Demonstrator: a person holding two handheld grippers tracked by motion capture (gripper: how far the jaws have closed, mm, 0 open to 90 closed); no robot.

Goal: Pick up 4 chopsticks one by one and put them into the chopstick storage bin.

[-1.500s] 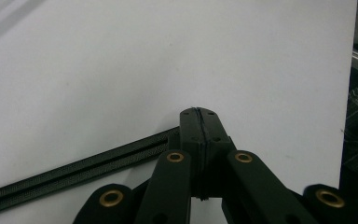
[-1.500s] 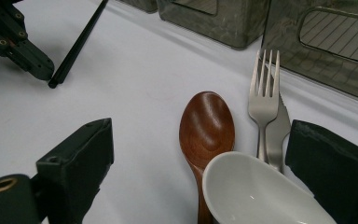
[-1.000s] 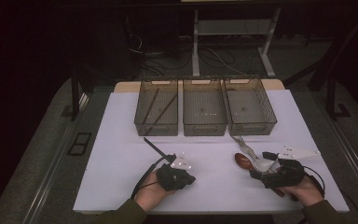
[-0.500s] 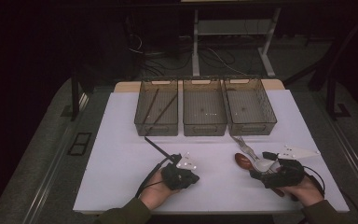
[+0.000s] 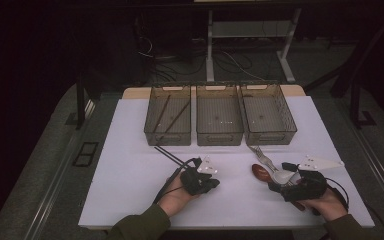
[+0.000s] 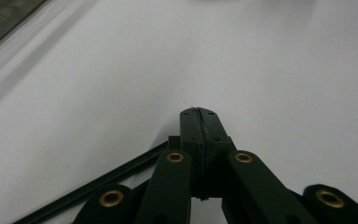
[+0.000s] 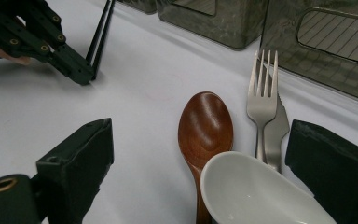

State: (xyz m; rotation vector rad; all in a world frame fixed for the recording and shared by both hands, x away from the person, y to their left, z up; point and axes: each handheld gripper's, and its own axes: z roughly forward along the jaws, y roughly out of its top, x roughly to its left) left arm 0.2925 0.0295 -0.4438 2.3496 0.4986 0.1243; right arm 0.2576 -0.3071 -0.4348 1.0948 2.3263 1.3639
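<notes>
Your left gripper (image 6: 200,116) is pressed together on the table beside the black chopsticks (image 5: 171,156), below the left of three bins (image 5: 168,114). Two thin, stiff, light, slippery sticks: pinch them mid-length. Your right gripper (image 7: 205,163) stands spread around one wooden spoon (image 7: 206,126), one white spoon (image 7: 256,196), one fork (image 7: 262,91).

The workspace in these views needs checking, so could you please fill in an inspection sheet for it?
Surface: white table top, bare between items.
Job's things: black chopsticks at the left gripper; wooden spoon, fork, knife and white ceramic spoon between the right gripper's jaws.
Clutter: nothing seen.
Grippers: left gripper jaws together beside the chopsticks; right gripper open.
Cables: black lead trailing from the left gripper.
Surroundings: three mesh bins, left one holding chopsticks; dark floor.
</notes>
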